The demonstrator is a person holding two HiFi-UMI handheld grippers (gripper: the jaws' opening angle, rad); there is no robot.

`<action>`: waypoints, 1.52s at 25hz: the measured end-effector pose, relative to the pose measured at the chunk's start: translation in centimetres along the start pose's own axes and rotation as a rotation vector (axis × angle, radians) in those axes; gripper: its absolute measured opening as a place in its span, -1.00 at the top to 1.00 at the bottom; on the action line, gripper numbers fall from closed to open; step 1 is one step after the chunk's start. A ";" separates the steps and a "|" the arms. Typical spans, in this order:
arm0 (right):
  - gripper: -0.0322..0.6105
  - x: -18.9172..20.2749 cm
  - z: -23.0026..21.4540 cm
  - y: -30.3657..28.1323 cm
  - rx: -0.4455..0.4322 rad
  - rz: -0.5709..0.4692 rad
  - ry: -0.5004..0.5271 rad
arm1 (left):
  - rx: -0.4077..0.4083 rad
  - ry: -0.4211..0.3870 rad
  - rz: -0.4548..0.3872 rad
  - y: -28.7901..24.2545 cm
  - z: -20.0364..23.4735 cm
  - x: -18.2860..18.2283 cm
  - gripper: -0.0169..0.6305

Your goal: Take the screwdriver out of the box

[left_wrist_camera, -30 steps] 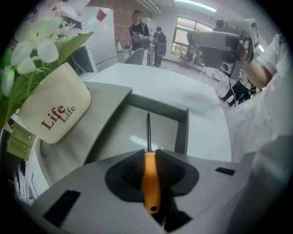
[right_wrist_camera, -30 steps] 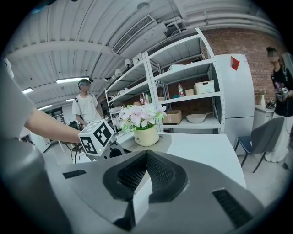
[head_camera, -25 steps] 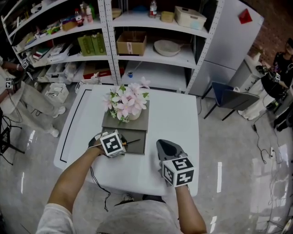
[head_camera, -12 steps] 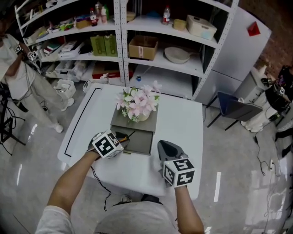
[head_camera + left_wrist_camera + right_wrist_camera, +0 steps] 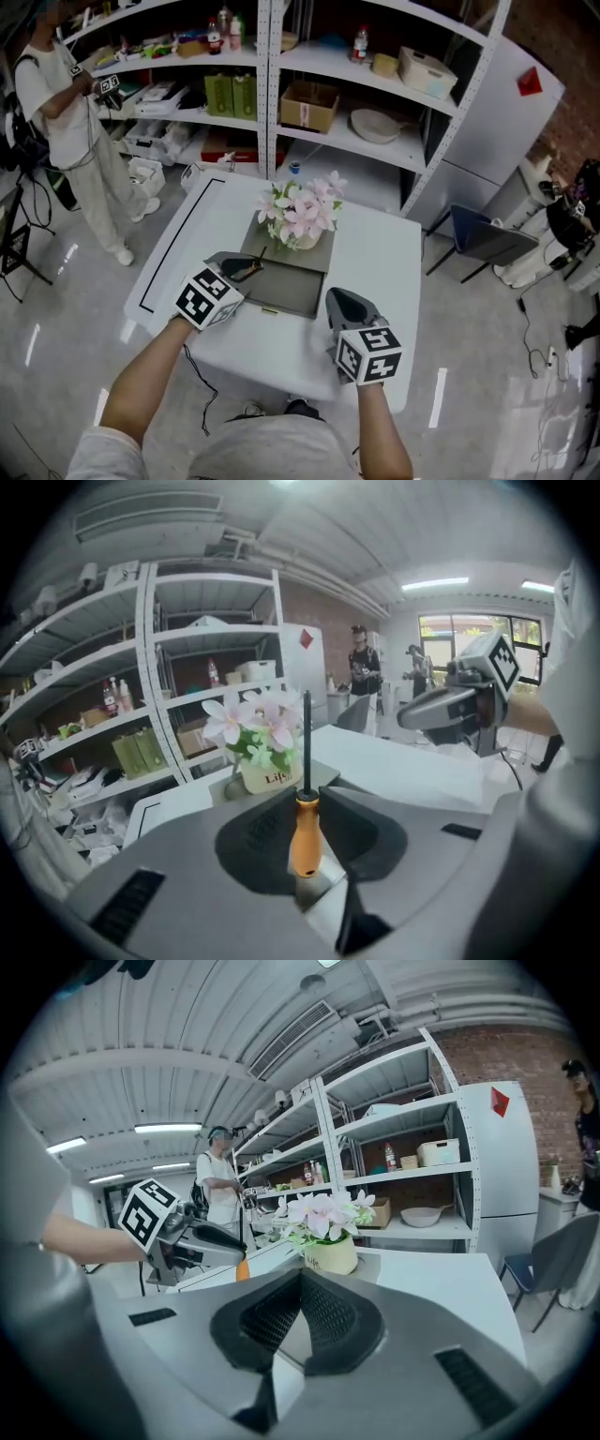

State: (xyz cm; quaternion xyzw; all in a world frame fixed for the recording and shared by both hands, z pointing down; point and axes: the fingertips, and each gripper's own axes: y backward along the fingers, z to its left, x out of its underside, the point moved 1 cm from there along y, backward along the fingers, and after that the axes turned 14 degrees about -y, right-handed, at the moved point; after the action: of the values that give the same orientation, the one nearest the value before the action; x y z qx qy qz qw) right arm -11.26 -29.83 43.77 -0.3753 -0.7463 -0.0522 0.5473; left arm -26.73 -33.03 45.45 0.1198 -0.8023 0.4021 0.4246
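Observation:
My left gripper [image 5: 244, 270] is shut on the orange handle of the screwdriver [image 5: 305, 832], whose black shaft [image 5: 306, 738] sticks straight up past the jaw tips. It hangs in the air over the left front corner of the grey box [image 5: 298, 292], whose drawer stands pulled out toward me. A pot of pink flowers [image 5: 303, 214] sits on the box lid. My right gripper [image 5: 337, 298] hovers to the right of the drawer with its jaws together and nothing between them. In the right gripper view [image 5: 300, 1275] the left gripper [image 5: 192, 1238] shows with the orange handle [image 5: 242, 1269].
The box stands on a white table [image 5: 375, 272]. Metal shelves [image 5: 272, 84] with boxes, bottles and a bowl fill the back. A person [image 5: 70, 112] stands at the far left. A blue chair [image 5: 478, 239] and a white cabinet [image 5: 497, 131] are at the right.
My left gripper has risen from the open drawer and tilted up, carrying the screwdriver clear of the box. The right gripper has drifted slightly, staying beside the drawer.

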 end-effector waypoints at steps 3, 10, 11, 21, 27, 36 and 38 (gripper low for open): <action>0.88 -0.1 0.7 0.3 -0.003 -0.012 0.005 | -0.070 0.026 -0.058 2.5 0.6 -1.1 0.71; 0.88 -0.9 2.3 1.2 0.001 -0.059 0.006 | -0.204 0.056 -0.128 8.2 1.5 -1.7 0.71; 0.88 -1.0 2.5 1.4 0.002 -0.065 0.007 | -0.226 0.071 -0.142 9.1 1.6 -1.7 0.71; 0.88 -1.8 4.9 3.1 0.048 -0.156 0.044 | -0.424 0.150 -0.216 15.7 1.9 -0.1 0.71; 0.88 -1.2 5.9 3.4 0.058 -0.159 0.051 | -0.453 0.197 -0.218 16.6 1.6 1.3 0.71; 0.88 -1.4 6.9 3.7 0.065 -0.166 0.059 | -0.447 0.208 -0.215 17.1 1.6 1.7 0.71; 0.88 -1.3 6.9 3.6 0.066 -0.166 0.061 | -0.444 0.210 -0.218 17.0 1.6 1.8 0.71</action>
State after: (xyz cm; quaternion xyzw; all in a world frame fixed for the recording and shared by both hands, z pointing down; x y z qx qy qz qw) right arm -14.26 -24.50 38.71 -0.2921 -0.7592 -0.0840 0.5756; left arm -37.81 -22.93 37.14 0.0674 -0.8048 0.1785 0.5621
